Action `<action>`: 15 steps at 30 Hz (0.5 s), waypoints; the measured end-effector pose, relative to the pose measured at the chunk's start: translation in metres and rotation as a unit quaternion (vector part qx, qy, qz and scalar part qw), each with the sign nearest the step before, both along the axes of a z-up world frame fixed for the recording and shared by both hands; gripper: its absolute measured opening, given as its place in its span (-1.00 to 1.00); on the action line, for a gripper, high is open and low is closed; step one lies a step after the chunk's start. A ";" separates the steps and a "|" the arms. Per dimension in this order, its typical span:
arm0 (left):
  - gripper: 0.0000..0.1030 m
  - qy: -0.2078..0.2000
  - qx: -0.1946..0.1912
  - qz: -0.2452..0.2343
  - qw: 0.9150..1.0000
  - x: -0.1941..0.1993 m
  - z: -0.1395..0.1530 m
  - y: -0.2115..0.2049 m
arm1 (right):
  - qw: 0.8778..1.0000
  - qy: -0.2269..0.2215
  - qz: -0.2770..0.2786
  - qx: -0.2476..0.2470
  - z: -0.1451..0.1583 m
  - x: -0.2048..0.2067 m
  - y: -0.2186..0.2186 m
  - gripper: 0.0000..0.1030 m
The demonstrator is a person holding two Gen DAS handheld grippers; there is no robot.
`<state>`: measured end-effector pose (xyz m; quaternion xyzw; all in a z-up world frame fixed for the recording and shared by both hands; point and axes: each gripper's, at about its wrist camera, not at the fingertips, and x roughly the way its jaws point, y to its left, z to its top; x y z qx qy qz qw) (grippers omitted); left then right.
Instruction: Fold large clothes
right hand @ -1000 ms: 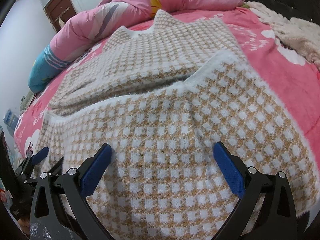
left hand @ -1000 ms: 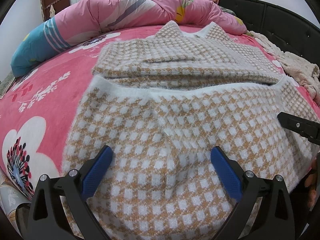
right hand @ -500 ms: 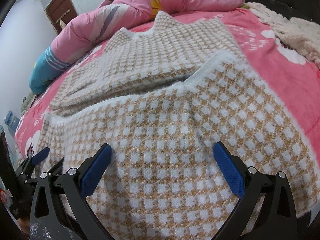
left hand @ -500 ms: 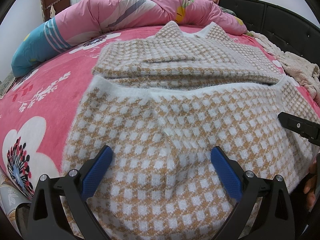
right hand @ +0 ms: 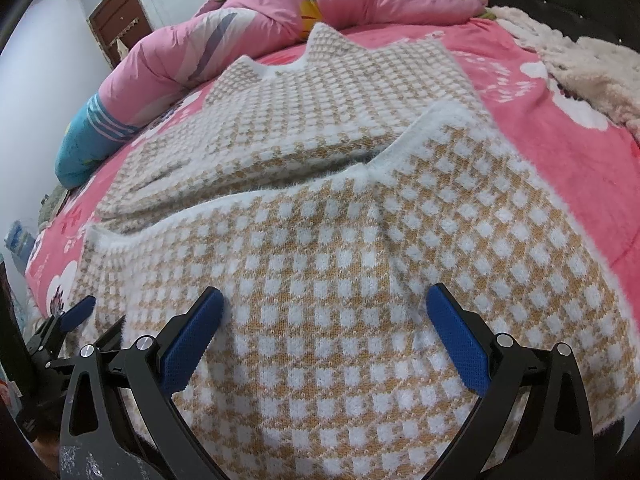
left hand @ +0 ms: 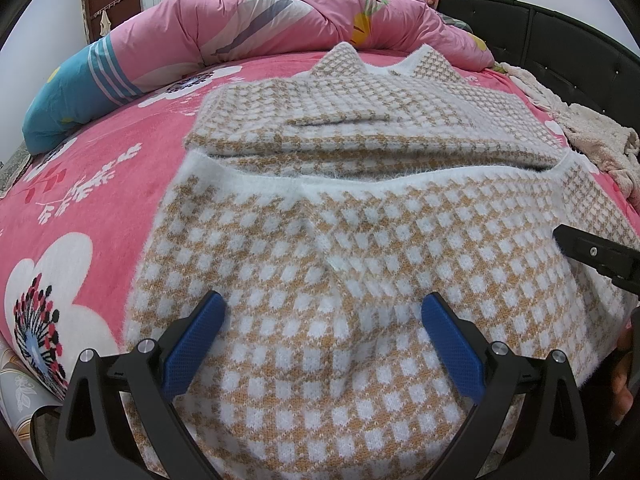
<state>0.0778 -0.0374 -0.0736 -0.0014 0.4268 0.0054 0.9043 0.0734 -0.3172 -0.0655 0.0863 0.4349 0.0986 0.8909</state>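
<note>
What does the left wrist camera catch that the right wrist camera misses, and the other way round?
Only the left wrist view shows the big white flower printed on the pink bedsheet and the left gripper from behind.

Only the right wrist view shows the sheet's right side past the sweater, and the right gripper from behind.

Both show the checked sweater, the pink quilt, the brown door and both grippers open.

The bed (left hand: pixel 120 184) wears a pink sheet printed with white flowers; a checked tan-and-white sweater (left hand: pixel 360 248) lies spread across its middle, near part folded over, collar toward the far side; beyond the sweater a rolled pink duvet (left hand: pixel 280 20) runs along the far edge; right of the sweater sits a crumpled cream garment (left hand: pixel 592 136).
</note>
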 end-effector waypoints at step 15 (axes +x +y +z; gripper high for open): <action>0.89 0.001 0.000 0.001 1.000 0.001 0.000 0.000 | 1.000 0.000 0.001 0.000 0.000 0.001 0.001 0.87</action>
